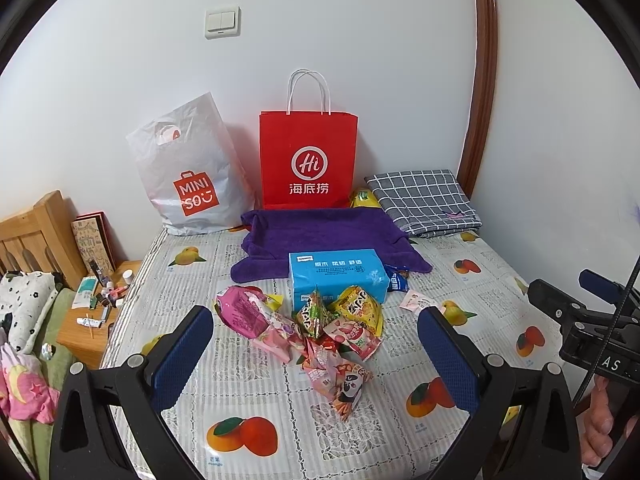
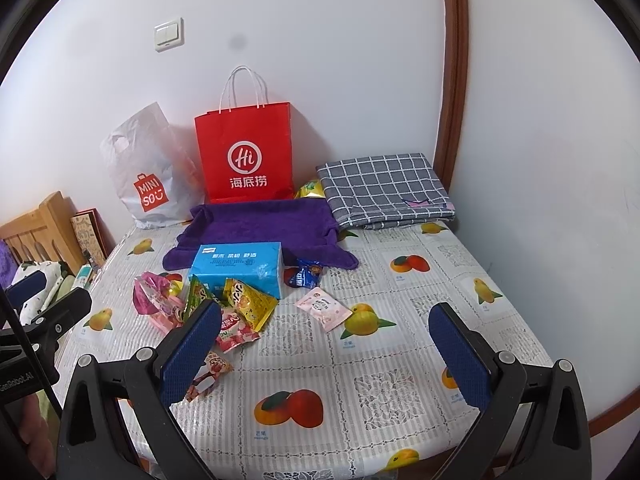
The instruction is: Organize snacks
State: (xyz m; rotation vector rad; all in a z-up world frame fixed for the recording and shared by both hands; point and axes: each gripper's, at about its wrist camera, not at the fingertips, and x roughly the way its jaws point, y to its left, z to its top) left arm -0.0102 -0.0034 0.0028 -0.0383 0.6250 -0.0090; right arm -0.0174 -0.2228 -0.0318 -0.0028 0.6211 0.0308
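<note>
A white-walled corner holds a table covered in a fruit-print plastic cloth, with a light switch on the far wall and a brown wooden frame running up the right side. The snack packets lie heaped on the cloth at the near middle, touching the front of a blue tissue pack; a pink sachet sits apart to their right, and a dark blue packet lies just beside the tissue pack's right end. Behind the pack spreads a purple towel, then a red paper bag upright against the wall, a white Miniso bag leaning to its left, and a folded grey checked cloth to its right. A wooden nightstand with small bottles stands left of the table. The left gripper hovers above the near edge, fingers spread wide and empty, the heap between them. The right gripper hangs likewise released, wide apart over bare cloth right of the heap.
</note>
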